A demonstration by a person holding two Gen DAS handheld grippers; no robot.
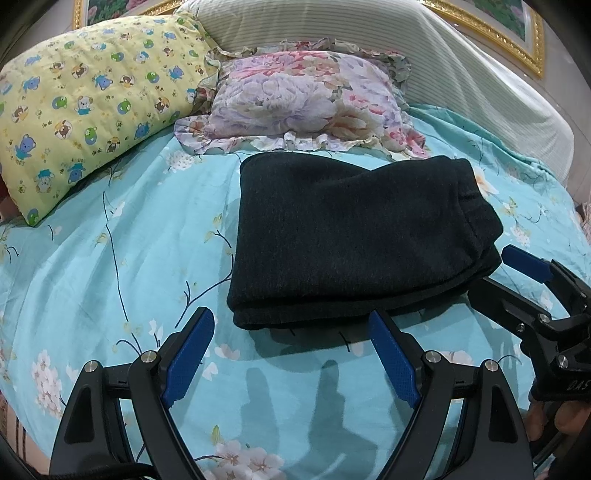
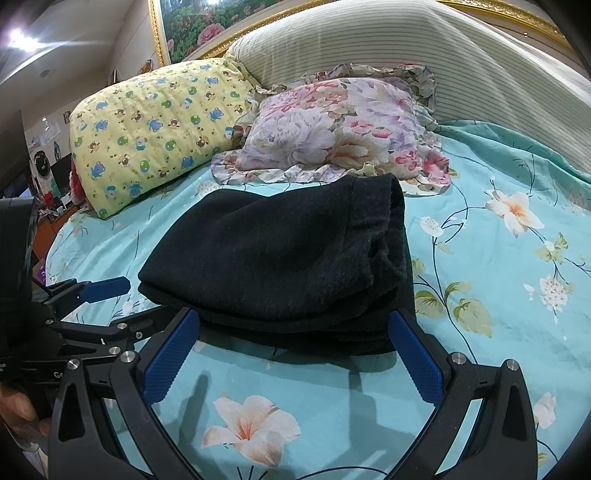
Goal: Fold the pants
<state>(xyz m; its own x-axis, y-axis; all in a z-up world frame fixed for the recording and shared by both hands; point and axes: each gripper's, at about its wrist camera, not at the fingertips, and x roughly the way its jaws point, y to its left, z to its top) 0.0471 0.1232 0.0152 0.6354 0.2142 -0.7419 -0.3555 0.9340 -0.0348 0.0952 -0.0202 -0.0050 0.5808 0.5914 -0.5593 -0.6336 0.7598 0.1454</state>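
Note:
The black pants (image 1: 343,236) lie folded into a thick rectangle on the turquoise floral bedsheet (image 1: 110,258). My left gripper (image 1: 291,315) is open at the bundle's near edge with nothing between its blue pads (image 1: 190,354). My right gripper (image 1: 498,273) shows at the bundle's right corner. In the right wrist view the pants (image 2: 280,251) fill the middle. The right gripper (image 2: 294,315) is open, its fingertips on either side of the near folded edge without pinching it. The left gripper (image 2: 136,299) appears at the left, open beside the pants' near left corner.
A yellow bear-print pillow (image 1: 85,110) and a floral ruffled pillow (image 1: 303,99) lie behind the pants. A striped headboard cushion (image 1: 461,74) and a gold-framed picture (image 2: 192,29) stand at the back. Bare sheet (image 2: 498,258) spreads to the right.

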